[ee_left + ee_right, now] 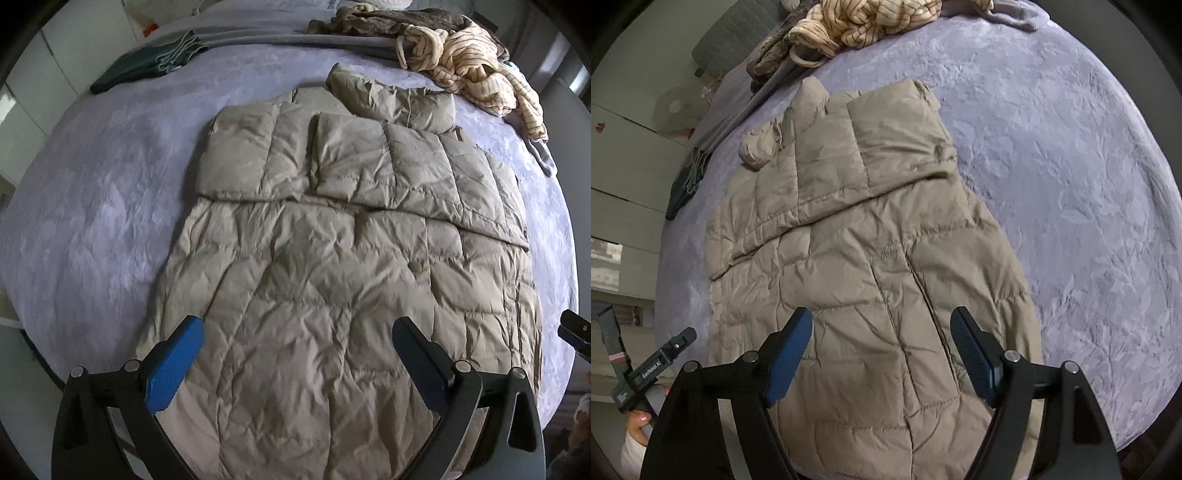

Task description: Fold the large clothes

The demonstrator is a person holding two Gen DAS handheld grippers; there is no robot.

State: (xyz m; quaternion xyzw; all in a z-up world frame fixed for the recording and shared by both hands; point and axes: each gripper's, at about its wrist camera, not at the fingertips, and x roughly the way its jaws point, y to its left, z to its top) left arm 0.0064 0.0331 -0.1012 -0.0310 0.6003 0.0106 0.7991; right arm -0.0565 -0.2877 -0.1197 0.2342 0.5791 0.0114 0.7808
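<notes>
Puffer jacket (332,266) flat on bed, below both grippers, ungripped.

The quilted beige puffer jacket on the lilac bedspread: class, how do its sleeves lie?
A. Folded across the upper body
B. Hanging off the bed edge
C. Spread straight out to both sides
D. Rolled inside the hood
A: on the quilted beige puffer jacket, both sleeves lie folded across the upper body.

We see a bed (92,206) under a lavender plush cover. On it lies a beige quilted jacket (332,258), spread flat with its sleeves folded across. Near the far edge sit a folded dark green garment (136,66), a crumpled cream striped garment (476,74) and a brown one (388,18).
</notes>
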